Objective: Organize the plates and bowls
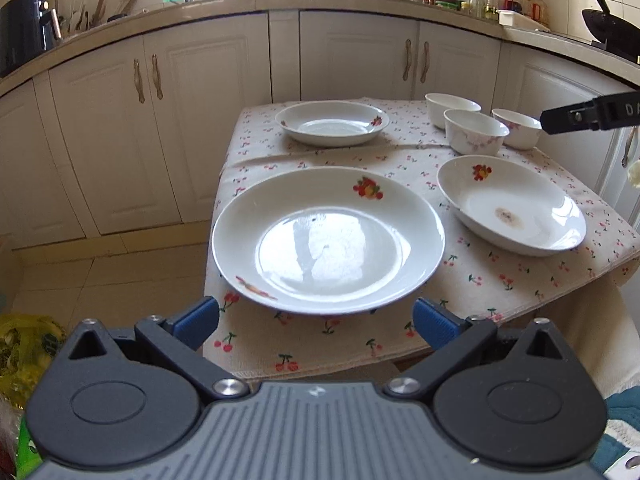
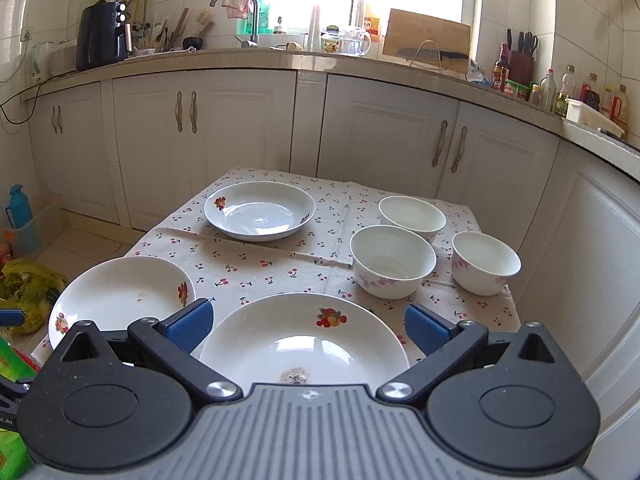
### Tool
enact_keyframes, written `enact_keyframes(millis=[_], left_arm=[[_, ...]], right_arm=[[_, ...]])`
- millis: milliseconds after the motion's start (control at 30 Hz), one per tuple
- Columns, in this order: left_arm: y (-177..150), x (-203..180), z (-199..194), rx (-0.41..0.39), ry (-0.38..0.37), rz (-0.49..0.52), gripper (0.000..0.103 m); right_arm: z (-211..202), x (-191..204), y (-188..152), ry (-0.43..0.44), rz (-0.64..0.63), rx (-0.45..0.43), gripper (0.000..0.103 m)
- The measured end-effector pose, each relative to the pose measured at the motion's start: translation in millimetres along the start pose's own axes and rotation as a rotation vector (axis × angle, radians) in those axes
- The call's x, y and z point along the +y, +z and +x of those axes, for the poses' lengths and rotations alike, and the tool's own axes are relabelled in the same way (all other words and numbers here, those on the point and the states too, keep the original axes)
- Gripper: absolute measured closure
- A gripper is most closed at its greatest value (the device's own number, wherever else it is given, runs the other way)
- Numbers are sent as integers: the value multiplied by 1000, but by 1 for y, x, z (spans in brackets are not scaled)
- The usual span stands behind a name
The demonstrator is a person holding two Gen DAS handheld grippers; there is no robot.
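Three plates and three bowls spread on the cherry cloth, nothing stacked yet. Left gripper spread wide, empty, just short of the near plate; right gripper likewise spread and empty, above the stained plate. Far plate well apart at the back; bowls clustered to the right. Best to come in low, slide one finger under the rim, pinch the rim firmly, lift level.

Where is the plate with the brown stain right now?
The stained plate lies on the near edge of the tablecloth, right before the open right claw, with three bowls beyond it.
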State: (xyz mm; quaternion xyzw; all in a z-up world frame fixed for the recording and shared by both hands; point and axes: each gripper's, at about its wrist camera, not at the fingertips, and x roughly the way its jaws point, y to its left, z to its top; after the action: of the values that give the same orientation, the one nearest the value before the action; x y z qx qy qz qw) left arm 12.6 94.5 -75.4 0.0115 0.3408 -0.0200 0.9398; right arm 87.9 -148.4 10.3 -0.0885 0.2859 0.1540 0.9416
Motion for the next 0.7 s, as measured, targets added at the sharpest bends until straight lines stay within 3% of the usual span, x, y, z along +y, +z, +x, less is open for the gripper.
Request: enact_keyframes(millis=[400,700], left_arm=[[-3,12,38,70,-53,30,0],[3,18,46,72,-101,44,0]], right_arm=[[29,13,5,9,-15,66,0],[49,25,12,47,-57,96,0]])
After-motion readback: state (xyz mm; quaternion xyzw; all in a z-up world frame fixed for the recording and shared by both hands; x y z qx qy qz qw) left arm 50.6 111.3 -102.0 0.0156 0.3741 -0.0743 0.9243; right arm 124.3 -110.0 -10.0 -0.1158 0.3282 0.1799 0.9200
